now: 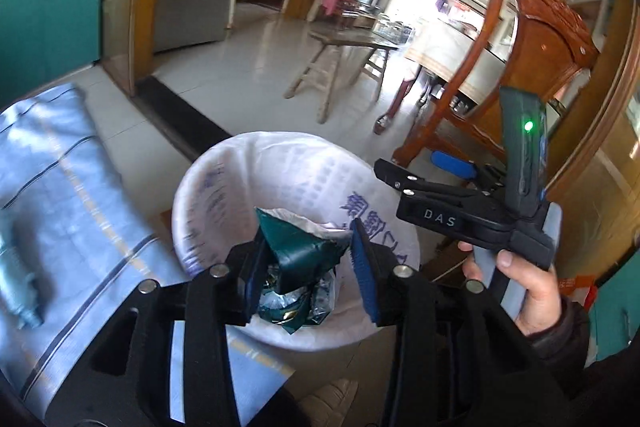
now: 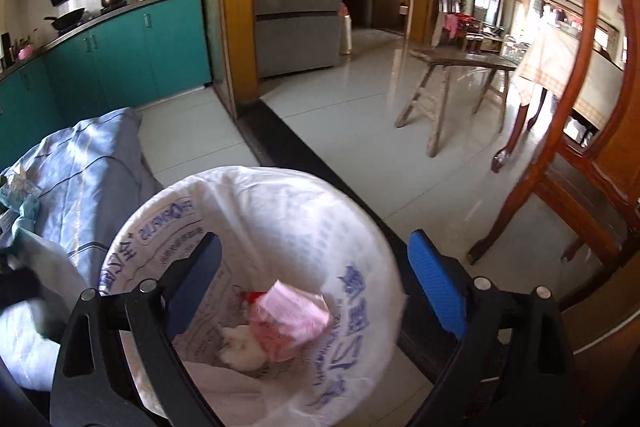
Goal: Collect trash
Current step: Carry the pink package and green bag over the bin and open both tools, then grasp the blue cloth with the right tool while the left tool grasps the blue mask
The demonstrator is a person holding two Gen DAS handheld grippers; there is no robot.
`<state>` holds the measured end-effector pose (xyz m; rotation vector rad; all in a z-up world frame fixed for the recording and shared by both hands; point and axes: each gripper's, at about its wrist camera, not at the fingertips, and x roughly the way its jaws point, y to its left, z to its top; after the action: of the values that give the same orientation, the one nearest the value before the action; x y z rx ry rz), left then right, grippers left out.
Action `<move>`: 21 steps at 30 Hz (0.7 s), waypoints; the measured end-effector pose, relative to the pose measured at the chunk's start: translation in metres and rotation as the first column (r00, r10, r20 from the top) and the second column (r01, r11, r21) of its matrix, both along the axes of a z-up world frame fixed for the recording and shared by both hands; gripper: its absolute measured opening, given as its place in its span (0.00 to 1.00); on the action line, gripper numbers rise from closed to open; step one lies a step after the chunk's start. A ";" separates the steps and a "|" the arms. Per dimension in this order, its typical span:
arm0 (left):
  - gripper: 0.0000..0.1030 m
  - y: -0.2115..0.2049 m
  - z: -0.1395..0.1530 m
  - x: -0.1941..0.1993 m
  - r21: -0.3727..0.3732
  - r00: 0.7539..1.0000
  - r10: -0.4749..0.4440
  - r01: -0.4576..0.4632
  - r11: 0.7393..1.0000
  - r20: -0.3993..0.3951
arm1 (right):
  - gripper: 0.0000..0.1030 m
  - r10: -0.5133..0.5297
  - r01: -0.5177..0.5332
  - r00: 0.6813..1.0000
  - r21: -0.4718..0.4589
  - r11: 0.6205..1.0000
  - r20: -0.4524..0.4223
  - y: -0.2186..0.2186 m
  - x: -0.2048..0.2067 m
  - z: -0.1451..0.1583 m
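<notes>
A trash bin lined with a white printed bag (image 1: pixel 240 179) stands on the floor; it also shows in the right wrist view (image 2: pixel 280 195). My left gripper (image 1: pixel 308 267) is over the bin, shut on a dark green wrapper (image 1: pixel 304 251). My right gripper (image 2: pixel 316 287) is open and empty above the bin's mouth; it also shows in the left wrist view (image 1: pixel 424 183) at the bin's right rim. A pink wrapper (image 2: pixel 292 315) and a white crumpled tissue (image 2: pixel 240 347) lie inside the bin.
A table with a blue-grey striped cloth (image 1: pixel 60 187) is left of the bin, with a pale teal item (image 1: pixel 20 283) on it. A carved wooden chair (image 1: pixel 532 67) stands right of the bin. A wooden stool (image 2: pixel 452 87) and tiled floor lie beyond. Teal cabinets (image 2: pixel 120 59) are far left.
</notes>
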<state>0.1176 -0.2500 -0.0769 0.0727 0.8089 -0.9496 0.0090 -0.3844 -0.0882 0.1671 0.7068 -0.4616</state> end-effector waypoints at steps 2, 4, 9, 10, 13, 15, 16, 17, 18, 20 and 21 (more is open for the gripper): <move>0.71 -0.006 -0.005 0.001 0.028 0.999 0.014 -0.015 0.999 0.041 | 0.89 -0.012 0.011 1.000 0.005 1.000 0.003 -0.003 -0.002 0.000; 0.80 0.001 -0.006 0.003 0.030 0.997 0.047 -0.049 0.998 0.060 | 0.89 -0.009 0.009 1.000 0.008 1.000 0.005 -0.002 -0.002 0.000; 0.87 0.052 -0.004 0.013 0.087 0.969 0.234 -0.240 0.967 0.073 | 0.89 0.043 -0.043 0.999 0.024 0.999 0.006 0.012 0.011 -0.004; 0.87 0.065 -0.001 0.012 0.124 0.948 0.293 -0.308 0.943 0.125 | 0.89 0.066 -0.066 0.998 0.032 0.997 0.009 0.019 0.016 -0.005; 0.87 0.111 0.009 0.009 0.174 0.863 0.443 -0.489 0.855 0.244 | 0.89 0.154 -0.154 0.988 0.054 0.987 0.007 0.042 0.034 -0.008; 0.89 0.154 0.016 0.008 0.161 0.783 0.560 -0.611 0.775 0.272 | 0.89 0.223 -0.223 0.975 0.089 0.971 0.010 0.062 0.048 -0.011; 0.89 0.179 0.016 0.009 0.157 0.738 0.619 -0.667 0.728 0.268 | 0.89 0.275 -0.275 0.961 0.120 0.954 0.018 0.076 0.058 -0.013; 0.89 0.198 0.013 0.011 0.159 0.712 0.655 -0.698 0.698 0.254 | 0.89 0.322 -0.323 0.946 0.146 0.935 0.027 0.091 0.067 -0.014; 0.89 0.219 0.007 0.015 0.174 0.691 0.688 -0.723 0.669 0.222 | 0.89 0.358 -0.359 0.933 0.165 0.919 0.033 0.103 0.074 -0.014; 0.89 0.242 -0.005 0.019 0.209 0.666 0.728 -0.745 0.634 0.163 | 0.89 0.463 -0.464 0.885 0.201 0.863 0.052 0.142 0.095 -0.012; 0.89 0.251 -0.011 0.020 0.219 0.657 0.743 -0.750 0.624 0.132 | 0.89 0.511 -0.513 0.857 0.206 0.833 0.066 0.161 0.104 -0.010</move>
<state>0.1375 0.0010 -0.0877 -0.0326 0.8249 -0.0322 0.1130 -0.2239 -0.0984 0.1756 0.7601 0.1362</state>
